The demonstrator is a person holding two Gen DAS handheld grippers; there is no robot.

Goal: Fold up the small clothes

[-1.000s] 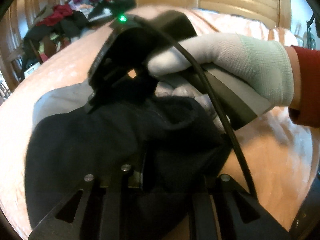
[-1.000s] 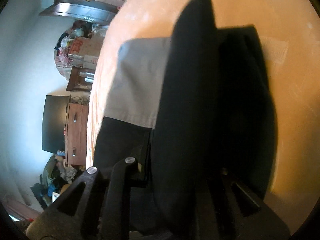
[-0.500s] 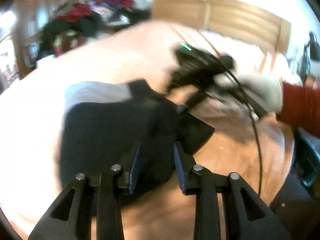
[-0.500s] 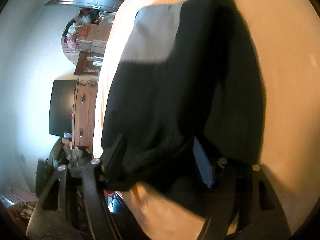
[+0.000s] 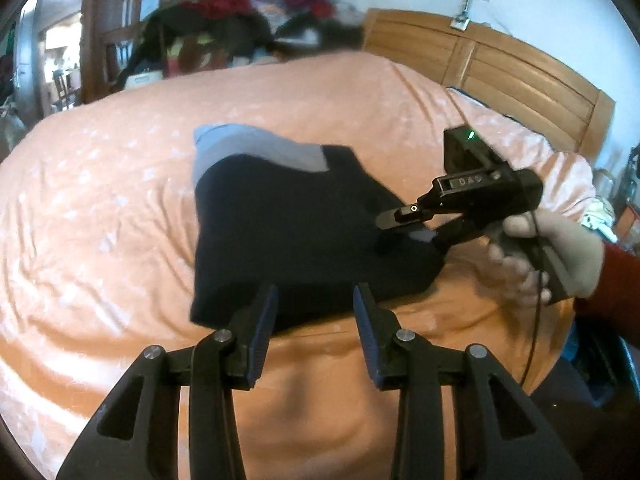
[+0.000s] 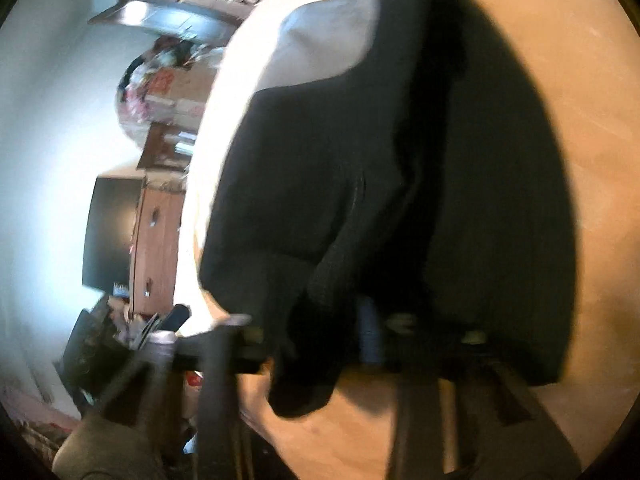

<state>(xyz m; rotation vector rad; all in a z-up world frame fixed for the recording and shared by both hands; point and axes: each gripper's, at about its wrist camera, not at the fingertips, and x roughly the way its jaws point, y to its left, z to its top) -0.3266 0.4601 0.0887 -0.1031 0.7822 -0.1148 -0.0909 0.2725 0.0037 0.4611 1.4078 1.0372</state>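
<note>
Peach bedspread (image 5: 120, 208) fills the scene, and the black garment (image 5: 288, 236) with a grey band lies folded on its middle. Beyond the garment, a wooden headboard (image 5: 500, 68) and a heap of clothes (image 5: 240, 12) line the room's edge. Just short of the garment's near edge, the left gripper (image 5: 314, 320) stands wide apart, empty. At the garment's right corner, a gloved hand (image 5: 560, 252) levels the right gripper (image 5: 408, 224) low, its tips at the cloth; the blurred right wrist view shows black fabric draped between its fingers (image 6: 370, 332), grip uncertain.
</note>
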